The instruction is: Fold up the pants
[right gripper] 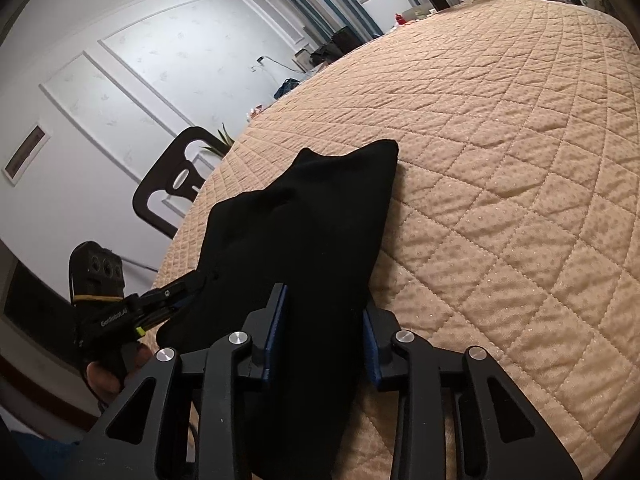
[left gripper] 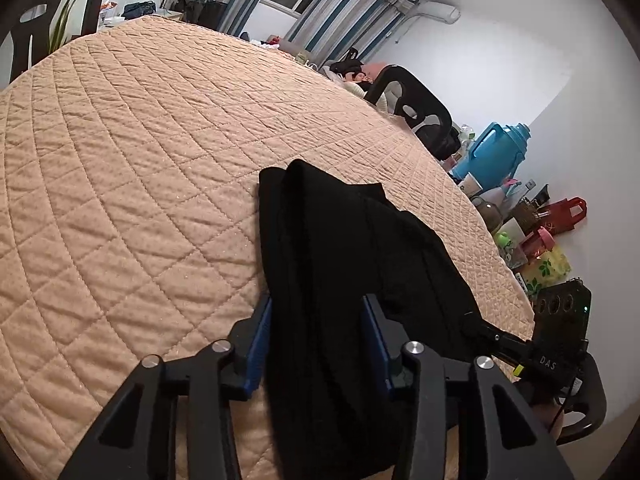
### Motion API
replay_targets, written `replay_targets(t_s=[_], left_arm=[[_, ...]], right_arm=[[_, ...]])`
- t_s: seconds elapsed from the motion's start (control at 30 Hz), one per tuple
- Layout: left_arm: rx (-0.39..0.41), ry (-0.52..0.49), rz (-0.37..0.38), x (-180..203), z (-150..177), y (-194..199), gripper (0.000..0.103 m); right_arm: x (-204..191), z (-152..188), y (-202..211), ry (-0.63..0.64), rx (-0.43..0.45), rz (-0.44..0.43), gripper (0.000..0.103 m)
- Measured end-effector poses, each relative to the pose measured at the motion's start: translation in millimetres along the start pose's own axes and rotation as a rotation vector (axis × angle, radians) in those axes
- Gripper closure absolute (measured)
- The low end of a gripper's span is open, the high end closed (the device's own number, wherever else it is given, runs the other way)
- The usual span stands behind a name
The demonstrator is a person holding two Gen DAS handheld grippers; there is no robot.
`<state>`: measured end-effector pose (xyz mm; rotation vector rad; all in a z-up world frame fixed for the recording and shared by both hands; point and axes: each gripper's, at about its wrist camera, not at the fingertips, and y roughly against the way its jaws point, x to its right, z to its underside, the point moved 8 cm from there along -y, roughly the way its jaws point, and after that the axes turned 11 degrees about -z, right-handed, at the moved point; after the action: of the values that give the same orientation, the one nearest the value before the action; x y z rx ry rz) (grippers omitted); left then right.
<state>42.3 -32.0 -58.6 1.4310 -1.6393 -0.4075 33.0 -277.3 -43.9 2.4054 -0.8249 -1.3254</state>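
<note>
Left black two-finger gripper with blue pads [left gripper: 318, 320] angled down, jaws clamped on black fabric pants [left gripper: 340, 248]. Right black blue-padded gripper [right gripper: 324, 312] likewise clamped, angled down, near left.

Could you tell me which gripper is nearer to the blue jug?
Right. The right gripper grips the pants on the jug's side; the left gripper grips them farther from the jug.

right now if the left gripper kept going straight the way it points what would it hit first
The black pants: the fabric already sits between the left gripper's fingers. Beyond the pants, probably the quilted tan cover, though depth is hard to judge.
</note>
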Motion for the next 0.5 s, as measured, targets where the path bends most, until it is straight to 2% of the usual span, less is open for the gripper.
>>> replay_targets(t_s=[0.23, 0.5], left_arm=[[0.013, -0.017, -0.012, 4.7, -4.6, 0.2, 0.072], [0.043, -0.061, 0.010, 14.2, -11.2, 17.0, 0.080]], right_arm=[[-4.6, -5.5, -0.3, 0.026, 0.008, 0.011, 0.083], [-20.7, -12.4, 6.9, 0.069, 0.034, -0.008, 0.086]])
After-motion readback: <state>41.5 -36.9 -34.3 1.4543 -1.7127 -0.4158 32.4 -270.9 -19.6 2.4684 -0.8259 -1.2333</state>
